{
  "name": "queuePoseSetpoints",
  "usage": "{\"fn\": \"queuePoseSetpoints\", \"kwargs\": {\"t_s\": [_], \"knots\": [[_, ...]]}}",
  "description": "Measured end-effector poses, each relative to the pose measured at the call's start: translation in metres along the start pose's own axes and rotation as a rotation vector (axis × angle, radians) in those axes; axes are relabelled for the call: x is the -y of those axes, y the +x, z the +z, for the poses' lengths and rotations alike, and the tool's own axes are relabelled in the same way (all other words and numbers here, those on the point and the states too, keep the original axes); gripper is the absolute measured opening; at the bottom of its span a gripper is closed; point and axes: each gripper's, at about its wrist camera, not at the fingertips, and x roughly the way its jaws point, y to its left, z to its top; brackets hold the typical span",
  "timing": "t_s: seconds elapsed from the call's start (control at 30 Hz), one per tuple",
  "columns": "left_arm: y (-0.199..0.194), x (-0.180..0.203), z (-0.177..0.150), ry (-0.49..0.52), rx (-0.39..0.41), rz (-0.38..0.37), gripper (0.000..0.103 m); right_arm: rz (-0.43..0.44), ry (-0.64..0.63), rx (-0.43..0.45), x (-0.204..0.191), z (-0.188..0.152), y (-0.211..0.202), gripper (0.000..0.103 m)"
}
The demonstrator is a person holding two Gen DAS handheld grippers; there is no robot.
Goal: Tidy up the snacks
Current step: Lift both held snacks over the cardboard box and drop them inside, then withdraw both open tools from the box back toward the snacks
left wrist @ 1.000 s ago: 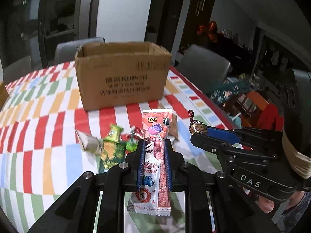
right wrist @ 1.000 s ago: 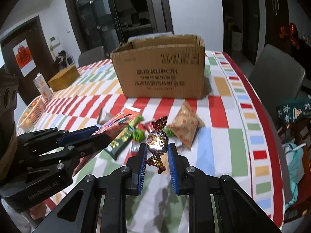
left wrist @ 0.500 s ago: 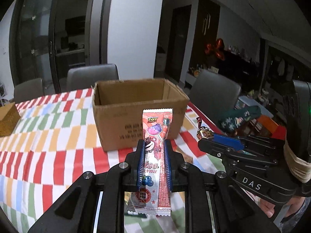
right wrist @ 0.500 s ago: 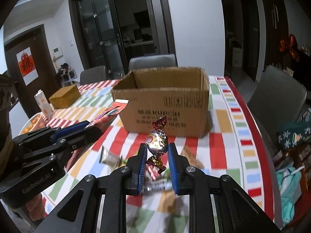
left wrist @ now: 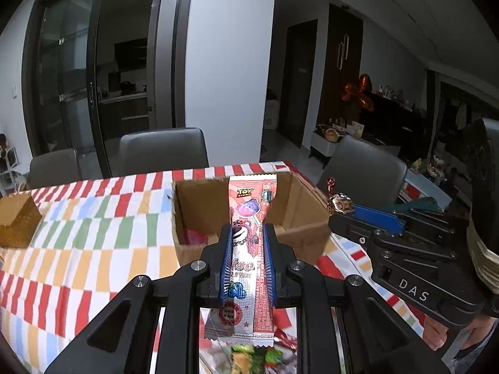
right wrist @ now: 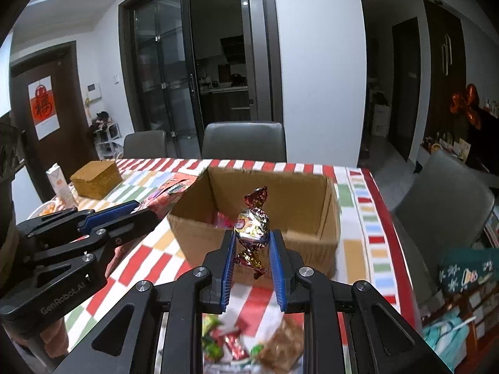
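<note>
Between the blue ribbed plastic pads point(left wrist: 227, 261) of the left gripper point(left wrist: 248, 237): a glossy printed plastic-film lollipop packet point(left wrist: 246, 249). Between the right gripper point(right wrist: 251, 240) pads: a crinkled metallic foil candy point(right wrist: 252, 226). Beyond the fingertips: a matt corrugated cardboard box point(right wrist: 312, 246). Gripper bodies: matt black plastic.

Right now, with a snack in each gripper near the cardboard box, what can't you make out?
- Contents of the brown cardboard box: both views, near wall and held snacks hide all but a pink scrap.
- Loose snacks on the striped tablecloth: both views, blurred, framed by gripper bodies.
- Left gripper's pink lollipop packet: small print unreadable.
- Right gripper's foil-wrapped candy: label too small.
</note>
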Motion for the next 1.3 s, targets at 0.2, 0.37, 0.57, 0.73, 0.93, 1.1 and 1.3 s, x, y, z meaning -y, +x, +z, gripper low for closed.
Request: {"fn": "queuePoseSetpoints", "kwargs": {"t_s": [0.2, 0.37, 0.57, 0.73, 0.93, 1.1, 1.3], "knots": [[0.021, -0.011, 0.017, 0.004, -0.018, 0.018, 0.020, -0.011, -0.012, -0.013, 0.002, 0.021, 0.023, 0.023], [0.040, -0.018, 0.026, 0.003, -0.040, 0.027, 0.020, -0.030, -0.014, -0.042, 0.006, 0.029, 0.044, 0.023], [0.064, -0.022, 0.034, -0.003, -0.072, 0.038, 0.020, -0.033, -0.017, -0.072, 0.011, 0.035, 0.067, 0.023], [0.076, -0.024, 0.036, 0.008, -0.100, 0.088, 0.036, -0.075, -0.031, -0.081, 0.012, 0.038, 0.079, 0.044], [0.053, -0.026, 0.022, 0.031, -0.083, 0.124, 0.045, -0.094, -0.034, -0.051, 0.008, 0.033, 0.064, 0.052], [0.025, -0.021, 0.004, 0.043, -0.076, 0.135, 0.049, -0.076, -0.055, -0.008, -0.005, 0.021, 0.034, 0.052], [-0.011, -0.011, -0.017, 0.059, -0.048, 0.141, 0.052, -0.032, -0.071, 0.015, -0.020, 0.003, 0.004, 0.052]]}}
